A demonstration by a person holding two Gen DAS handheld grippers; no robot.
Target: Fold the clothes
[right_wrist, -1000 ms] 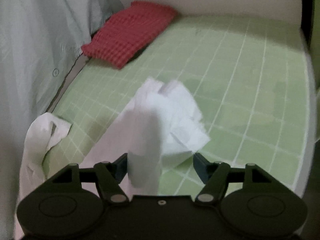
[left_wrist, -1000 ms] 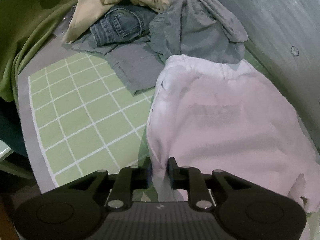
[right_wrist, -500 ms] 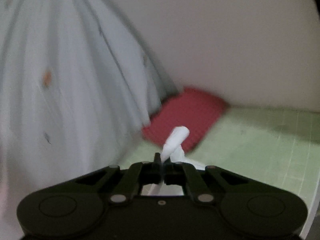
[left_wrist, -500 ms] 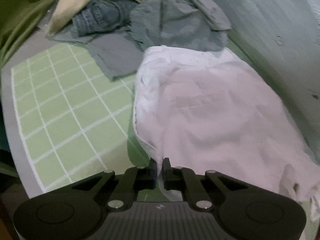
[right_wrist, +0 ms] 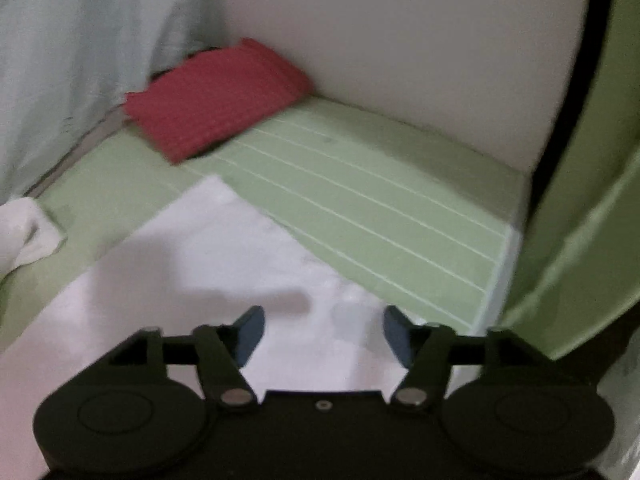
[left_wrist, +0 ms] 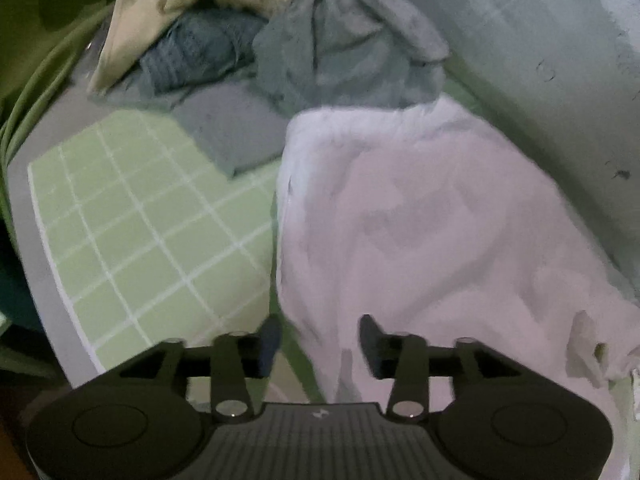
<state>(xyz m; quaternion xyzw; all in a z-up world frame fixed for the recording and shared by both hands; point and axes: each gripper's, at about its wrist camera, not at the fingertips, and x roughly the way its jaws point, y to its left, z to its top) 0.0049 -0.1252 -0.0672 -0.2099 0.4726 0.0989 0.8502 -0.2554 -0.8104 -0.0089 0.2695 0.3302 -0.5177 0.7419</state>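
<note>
A white garment lies spread on the green checked sheet, beside rumpled grey clothes.

You will find nothing to read in either view. The only mark is a small pale emblem on the ribbed top of the left gripper's housing, at the bottom centre of the left wrist frame, too small and blurred to make out. The dim shape showing through the white garment spells nothing legible.
</note>
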